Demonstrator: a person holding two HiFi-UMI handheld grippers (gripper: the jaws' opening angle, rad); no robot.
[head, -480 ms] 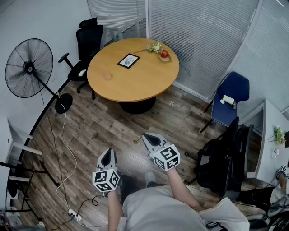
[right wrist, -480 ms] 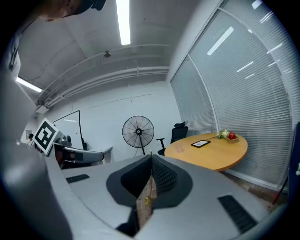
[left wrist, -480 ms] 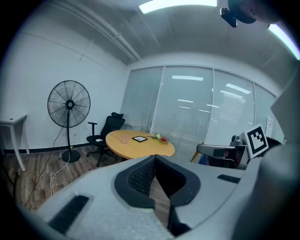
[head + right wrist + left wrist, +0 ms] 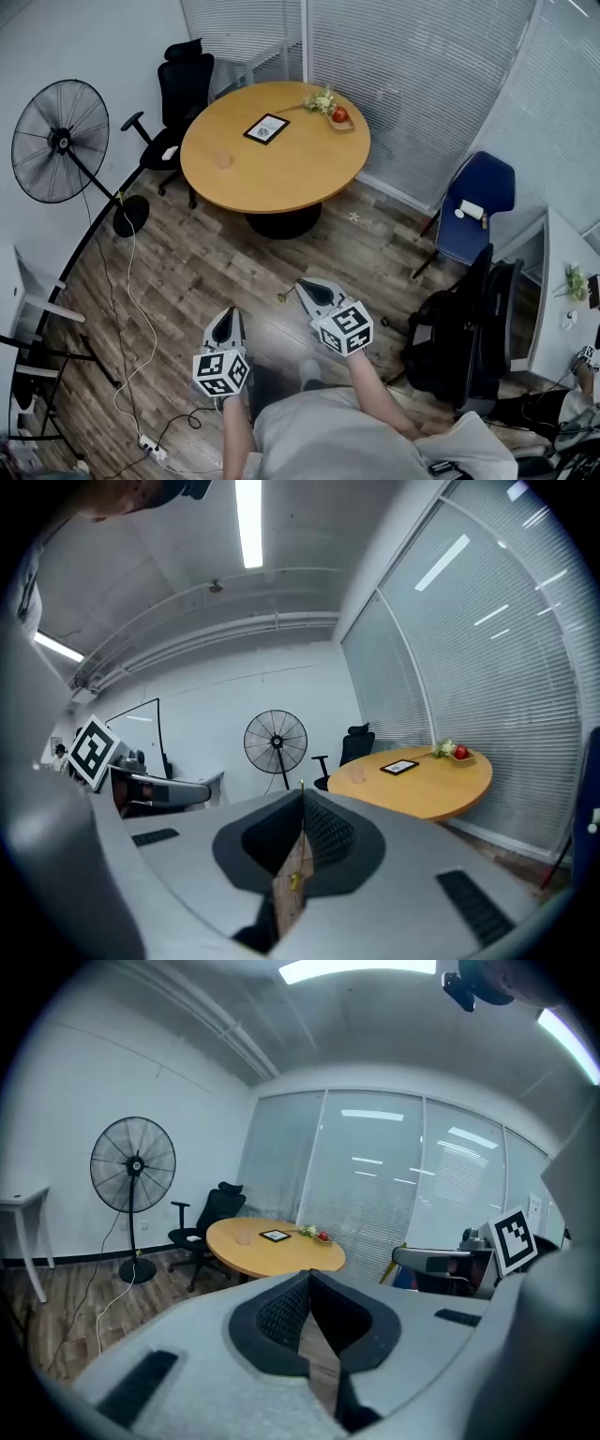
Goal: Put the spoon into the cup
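A small translucent pink cup point(image 4: 222, 160) stands on the round wooden table point(image 4: 281, 178) across the room; it also shows as the cup point(image 4: 243, 1237) in the left gripper view and the cup point(image 4: 359, 773) in the right gripper view. My right gripper point(image 4: 302, 284) is shut on a thin gold spoon point(image 4: 298, 847), whose end pokes out to the left as the spoon point(image 4: 283, 295) in the head view. My left gripper point(image 4: 225, 320) is shut with nothing in it. Both are held over the wooden floor, well short of the table.
On the table lie a framed card point(image 4: 267, 127) and a tray with an apple and flowers point(image 4: 337, 115). A standing fan point(image 4: 58, 141) and a black office chair point(image 4: 183, 80) are at the left, a blue chair point(image 4: 483, 202) at the right. A white cable point(image 4: 141, 319) runs along the floor.
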